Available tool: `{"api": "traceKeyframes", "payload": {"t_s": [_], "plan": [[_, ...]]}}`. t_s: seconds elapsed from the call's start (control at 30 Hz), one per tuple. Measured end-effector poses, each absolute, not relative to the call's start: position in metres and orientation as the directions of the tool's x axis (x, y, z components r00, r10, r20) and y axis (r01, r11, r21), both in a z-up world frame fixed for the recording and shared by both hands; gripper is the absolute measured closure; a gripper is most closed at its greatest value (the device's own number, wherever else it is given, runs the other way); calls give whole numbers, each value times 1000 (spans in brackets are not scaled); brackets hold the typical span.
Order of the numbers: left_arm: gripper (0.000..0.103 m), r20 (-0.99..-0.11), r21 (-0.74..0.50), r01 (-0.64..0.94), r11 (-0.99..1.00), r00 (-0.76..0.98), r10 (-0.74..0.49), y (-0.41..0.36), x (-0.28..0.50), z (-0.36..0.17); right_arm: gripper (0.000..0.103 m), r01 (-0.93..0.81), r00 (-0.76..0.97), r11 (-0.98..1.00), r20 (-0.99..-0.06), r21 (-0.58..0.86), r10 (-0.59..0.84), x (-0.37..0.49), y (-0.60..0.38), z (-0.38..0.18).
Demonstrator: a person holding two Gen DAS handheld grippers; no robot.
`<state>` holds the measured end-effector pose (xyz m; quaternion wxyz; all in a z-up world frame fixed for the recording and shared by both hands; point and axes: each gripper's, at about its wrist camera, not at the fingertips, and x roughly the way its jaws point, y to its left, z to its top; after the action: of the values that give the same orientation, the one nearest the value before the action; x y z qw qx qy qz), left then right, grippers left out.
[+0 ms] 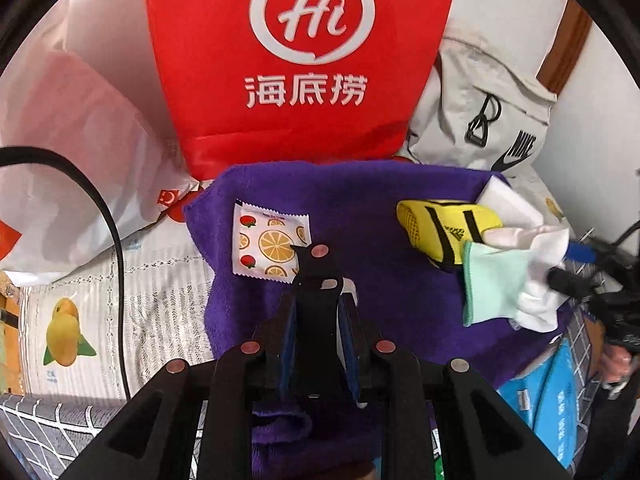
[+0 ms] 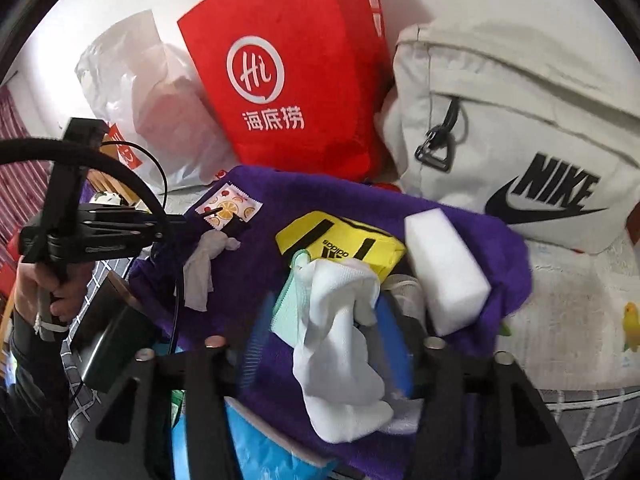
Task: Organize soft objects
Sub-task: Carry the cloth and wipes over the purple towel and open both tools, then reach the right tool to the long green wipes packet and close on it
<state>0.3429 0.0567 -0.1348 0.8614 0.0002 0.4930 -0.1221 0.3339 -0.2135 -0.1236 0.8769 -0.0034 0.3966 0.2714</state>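
Observation:
A purple towel (image 1: 380, 208) (image 2: 500, 240) lies spread out and carries a fruit-print sachet (image 1: 272, 244) (image 2: 230, 206), a yellow adidas pouch (image 1: 444, 228) (image 2: 340, 240) and a white sponge block (image 2: 448, 268). My left gripper (image 1: 328, 272) (image 2: 228, 220) hovers at the sachet's edge, shut on a crumpled white cloth (image 2: 200, 272) that hangs below its tips. My right gripper (image 2: 332, 312) stands open near the pouch. A white sock with a mint cuff (image 2: 340, 340) (image 1: 500, 280) lies loose between its blue pads (image 2: 256, 340).
A red "Hi" bag (image 1: 304, 60) stands behind the towel, a grey Nike bag (image 2: 520, 140) to its right and a white plastic bag (image 1: 60, 140) to its left. A blue pack (image 1: 552, 392) sits at the towel's near right corner. A black cable (image 1: 116, 240) crosses the fruit-print tablecloth (image 1: 100, 300).

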Motion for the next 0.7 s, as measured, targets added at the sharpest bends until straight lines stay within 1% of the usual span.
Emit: {"api": "traceKeyframes", "payload": {"t_s": [0.17, 0.23, 0.33, 0.5, 0.53, 0.57, 0.63, 0.7], "plan": [[79, -861, -85, 205, 975, 478, -175, 50, 348, -145, 42, -492, 595, 855, -655, 163, 467, 318, -221, -102], [79, -873, -67, 195, 979, 463, -152, 47, 350, -148, 42, -489, 604, 858, -650, 156, 462, 315, -223, -98], [73, -878, -59, 189, 980, 457, -141, 47, 348, -146, 42, -482, 602, 861, -653, 163, 460, 313, -226, -94], [73, -866, -34, 181, 983, 486, -120, 47, 337, -128, 42, -463, 607, 869, -653, 173, 453, 309, -228, -81], [71, -858, -31, 183, 983, 500, -120, 47, 332, -120, 42, -463, 609, 870, -651, 172, 453, 306, -228, -77], [64, -852, -28, 185, 982, 510, -120, 46, 329, -114, 42, -467, 613, 868, -647, 166, 453, 301, -228, -71], [54, -832, -20, 196, 980, 540, -125, 44, 317, -96, 42, -473, 621, 868, -642, 150, 450, 291, -229, -63], [53, -815, -15, 203, 979, 565, -130, 42, 306, -83, 42, -477, 627, 866, -633, 149, 454, 278, -230, -54]]}}
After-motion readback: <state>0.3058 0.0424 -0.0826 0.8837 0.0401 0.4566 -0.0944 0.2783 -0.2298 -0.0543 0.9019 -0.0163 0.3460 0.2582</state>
